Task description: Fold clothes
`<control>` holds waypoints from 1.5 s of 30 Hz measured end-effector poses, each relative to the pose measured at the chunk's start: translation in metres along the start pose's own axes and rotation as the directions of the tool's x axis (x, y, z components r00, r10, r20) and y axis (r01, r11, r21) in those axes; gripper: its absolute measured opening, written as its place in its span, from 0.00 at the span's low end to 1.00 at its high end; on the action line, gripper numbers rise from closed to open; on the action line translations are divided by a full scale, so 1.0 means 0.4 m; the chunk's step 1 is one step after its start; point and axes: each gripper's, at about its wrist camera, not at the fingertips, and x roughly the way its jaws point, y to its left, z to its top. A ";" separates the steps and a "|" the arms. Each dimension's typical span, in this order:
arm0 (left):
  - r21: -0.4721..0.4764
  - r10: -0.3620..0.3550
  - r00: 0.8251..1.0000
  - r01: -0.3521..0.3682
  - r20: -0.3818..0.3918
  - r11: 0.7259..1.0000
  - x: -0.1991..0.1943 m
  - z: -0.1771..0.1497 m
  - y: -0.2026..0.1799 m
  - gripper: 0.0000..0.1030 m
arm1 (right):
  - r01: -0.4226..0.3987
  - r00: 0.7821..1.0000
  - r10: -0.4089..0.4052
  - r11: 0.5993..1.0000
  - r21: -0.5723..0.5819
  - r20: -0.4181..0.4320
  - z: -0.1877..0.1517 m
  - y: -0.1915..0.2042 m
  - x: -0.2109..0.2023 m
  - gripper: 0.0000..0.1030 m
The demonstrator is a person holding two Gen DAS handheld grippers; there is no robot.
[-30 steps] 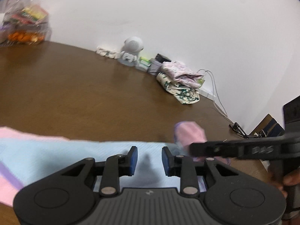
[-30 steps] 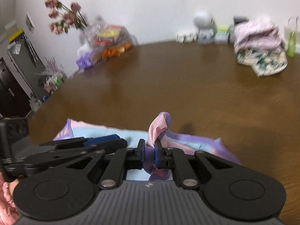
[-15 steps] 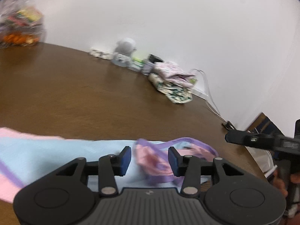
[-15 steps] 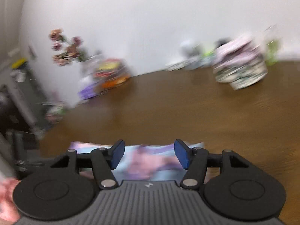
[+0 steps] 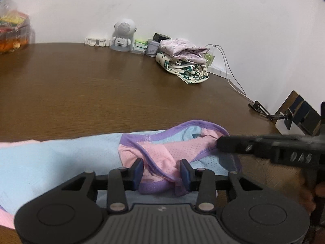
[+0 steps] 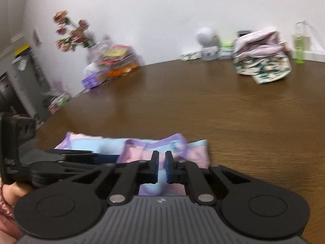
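My brown table [image 5: 85, 93] runs wide and bare ahead, its curved edge on my right. The pastel garment [image 5: 67, 158] lies along the near edge, one end bunched. My left gripper [image 5: 161, 171] stands released, fingers straddling that bunch. My right gripper [image 6: 161, 168] looks nearly closed; whether it pinches cloth, I cannot tell. Only the right view shows the flowers [image 6: 71, 32]; only the left shows the cable [image 5: 229, 71] beside the folded stack [image 5: 182, 61].

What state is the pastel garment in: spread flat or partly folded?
Partly folded: the pastel garment's purple-trimmed end lies doubled back over its blue body.
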 end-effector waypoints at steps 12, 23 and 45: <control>0.067 -0.101 0.993 0.097 0.064 0.993 -0.061 0.106 -0.029 0.51 | -0.003 0.989 0.012 0.998 -0.057 0.147 -0.026 -0.006 -0.131 0.46; 0.669 0.042 0.982 0.095 -0.186 0.737 0.157 0.166 -0.160 0.49 | 0.111 0.994 -0.106 0.979 -0.168 0.038 -0.058 0.027 -0.066 0.46; 0.790 -0.072 0.959 0.266 -0.273 0.553 0.190 0.161 -0.168 0.02 | 0.231 0.972 -0.235 0.959 -0.161 -0.004 -0.103 0.062 -0.034 0.07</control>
